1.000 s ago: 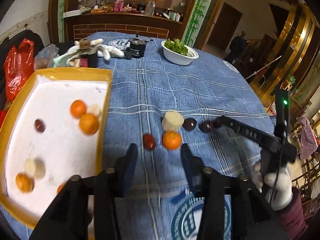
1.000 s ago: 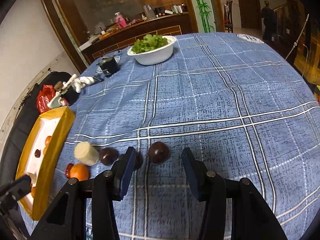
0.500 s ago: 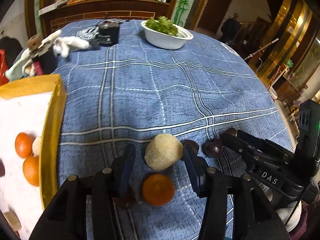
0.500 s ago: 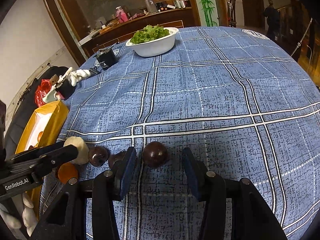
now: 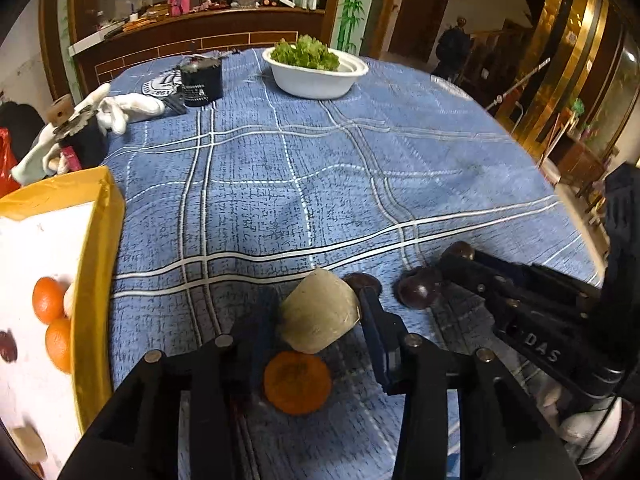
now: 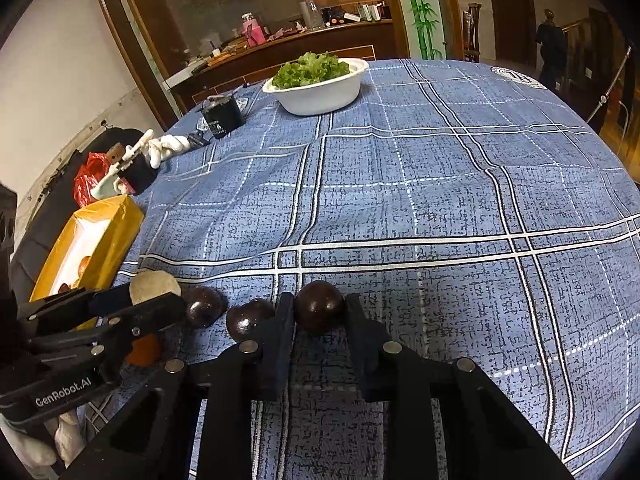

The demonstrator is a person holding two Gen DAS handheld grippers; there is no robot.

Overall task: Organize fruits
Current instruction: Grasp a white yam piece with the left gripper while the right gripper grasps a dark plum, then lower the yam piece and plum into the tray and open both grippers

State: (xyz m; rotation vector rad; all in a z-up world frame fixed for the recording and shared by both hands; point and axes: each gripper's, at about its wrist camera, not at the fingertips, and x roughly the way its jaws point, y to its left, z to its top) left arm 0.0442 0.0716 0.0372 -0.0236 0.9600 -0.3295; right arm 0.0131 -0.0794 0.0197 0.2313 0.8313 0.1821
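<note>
On the blue plaid tablecloth (image 6: 440, 184), a row of fruit lies near its front edge, and the pale cream fruit (image 5: 320, 312) serves as the landmark. The left gripper (image 5: 316, 320) straddles it, its fingers touching both sides, so it appears clamped on that fruit. Just in front of the cream fruit, under the gripper, sits an orange (image 5: 298, 388). To its right lie two dark brown fruits (image 5: 418, 292), close together, then a third dark round fruit (image 6: 319, 312), which the right gripper (image 6: 318, 320) has pinched between its fingers. The two grippers work side by side, with the unheld dark fruits between them, so room there is tight.

Left of the cream fruit stands a yellow-rimmed tray (image 5: 98, 280), its white floor holding two oranges (image 5: 50, 300), a dark fruit at the left edge and pale pieces. Well beyond the cream fruit the cloth is open up to a white bowl (image 5: 320, 78) of green lettuce, a black container (image 5: 200, 82) and white gloves (image 5: 128, 106) near the far rim.
</note>
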